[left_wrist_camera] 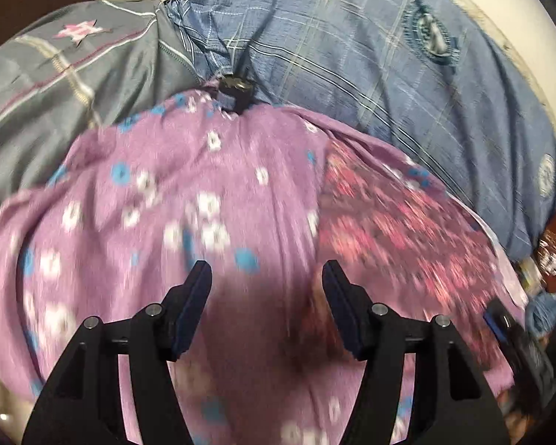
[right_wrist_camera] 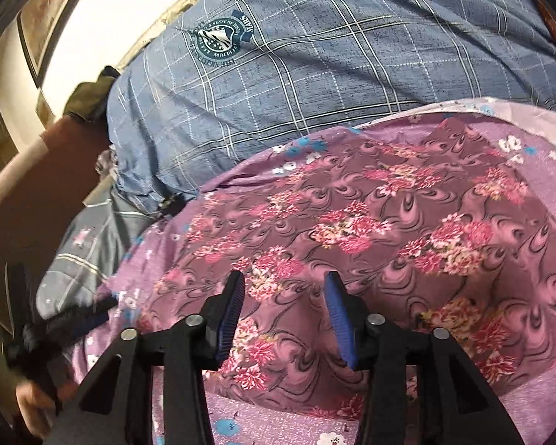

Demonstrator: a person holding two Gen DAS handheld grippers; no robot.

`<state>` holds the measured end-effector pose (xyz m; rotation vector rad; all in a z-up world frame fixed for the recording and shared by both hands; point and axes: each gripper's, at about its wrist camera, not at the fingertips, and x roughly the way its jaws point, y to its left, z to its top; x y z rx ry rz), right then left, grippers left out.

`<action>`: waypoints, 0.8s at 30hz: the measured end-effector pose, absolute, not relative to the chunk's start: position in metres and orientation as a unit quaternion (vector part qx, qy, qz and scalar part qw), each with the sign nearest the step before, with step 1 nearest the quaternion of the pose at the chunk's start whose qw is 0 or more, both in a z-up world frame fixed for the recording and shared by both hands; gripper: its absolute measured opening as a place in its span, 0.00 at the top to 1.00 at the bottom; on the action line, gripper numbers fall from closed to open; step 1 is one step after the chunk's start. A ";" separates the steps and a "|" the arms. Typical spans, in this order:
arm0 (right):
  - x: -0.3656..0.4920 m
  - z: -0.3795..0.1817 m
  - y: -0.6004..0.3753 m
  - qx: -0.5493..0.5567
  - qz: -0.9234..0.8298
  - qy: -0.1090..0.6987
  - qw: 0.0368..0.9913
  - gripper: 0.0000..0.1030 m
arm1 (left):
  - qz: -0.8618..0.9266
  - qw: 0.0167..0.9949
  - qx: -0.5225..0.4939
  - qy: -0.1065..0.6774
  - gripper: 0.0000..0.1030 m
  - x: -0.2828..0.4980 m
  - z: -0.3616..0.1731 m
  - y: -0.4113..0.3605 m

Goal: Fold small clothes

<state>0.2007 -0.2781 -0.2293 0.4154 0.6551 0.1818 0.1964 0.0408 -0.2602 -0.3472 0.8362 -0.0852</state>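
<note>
Over the lilac flowered sheet [left_wrist_camera: 211, 193] both grippers hang with jaws parted and nothing between them: left gripper [left_wrist_camera: 267, 272] wider, right gripper [right_wrist_camera: 284, 283] narrower. Maroon floral garment [right_wrist_camera: 370, 230] lies flat on that sheet, directly under the right gripper. Blue plaid bedding [right_wrist_camera: 315, 74] lies just beyond.

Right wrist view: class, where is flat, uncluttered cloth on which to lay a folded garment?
The blue checked bedspread beyond the maroon rose-print cloth lies clear, bordered by the cream wall. Crowded: the near side, where that cloth overlaps the lilac flowered sheet.
</note>
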 end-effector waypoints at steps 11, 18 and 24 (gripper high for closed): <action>0.222 -0.260 -0.293 0.234 0.078 0.407 0.879 0.77 | -0.043 0.871 -0.088 0.482 0.41 0.186 -0.303 -0.009; 0.200 -0.238 -0.311 0.242 0.090 0.358 0.897 0.74 | -0.085 0.866 -0.173 0.461 0.38 0.169 -0.268 -0.002; 0.191 -0.230 -0.319 0.251 0.114 0.349 0.896 0.74 | -0.139 0.828 -0.261 0.477 0.32 0.164 -0.272 -0.022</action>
